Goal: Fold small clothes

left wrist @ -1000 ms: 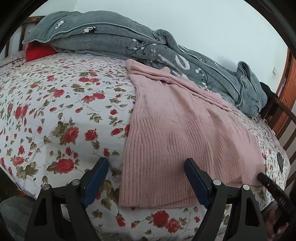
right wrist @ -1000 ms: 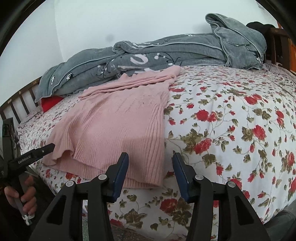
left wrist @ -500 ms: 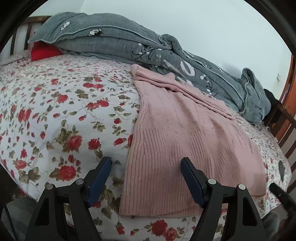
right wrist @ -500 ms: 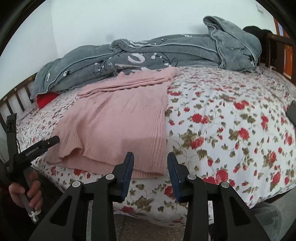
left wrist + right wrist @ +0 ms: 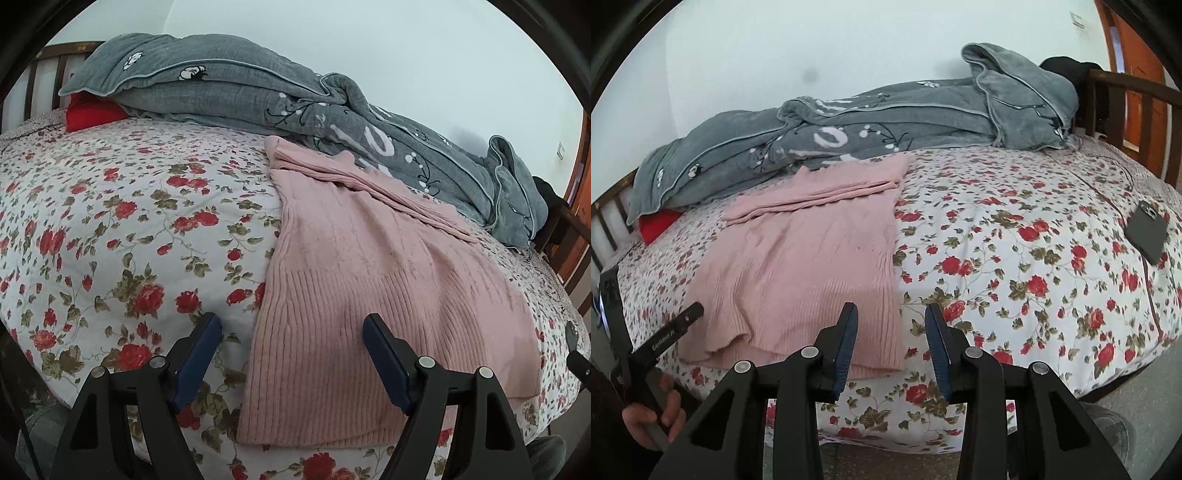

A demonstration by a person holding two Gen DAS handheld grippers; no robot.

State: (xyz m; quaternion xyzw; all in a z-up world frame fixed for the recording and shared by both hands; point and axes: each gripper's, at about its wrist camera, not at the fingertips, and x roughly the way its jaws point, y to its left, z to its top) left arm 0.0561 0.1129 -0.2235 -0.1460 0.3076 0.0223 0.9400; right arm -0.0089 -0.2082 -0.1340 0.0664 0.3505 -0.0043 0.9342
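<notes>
A pink ribbed knit sweater [image 5: 373, 280] lies flat on the floral bedsheet [image 5: 122, 236], its hem near the bed's front edge and its sleeves folded across the top. It also shows in the right wrist view [image 5: 809, 266]. My left gripper [image 5: 291, 354] is open and empty, hovering just before the hem's left corner. My right gripper [image 5: 891, 339] is open and empty, hovering before the hem's right corner. The left gripper's handle [image 5: 646, 350], held by a hand, shows at the lower left of the right wrist view.
A grey quilt [image 5: 295, 110] is bunched along the wall behind the sweater. A red pillow [image 5: 92, 114] lies at the headboard end. A dark phone [image 5: 1147, 232] lies on the sheet at the right. Wooden bed rails [image 5: 1126, 110] stand at both ends.
Both grippers have pulled back and risen a little from the bed edge. The right gripper's jaws have narrowed somewhat. The sweater has not moved.
</notes>
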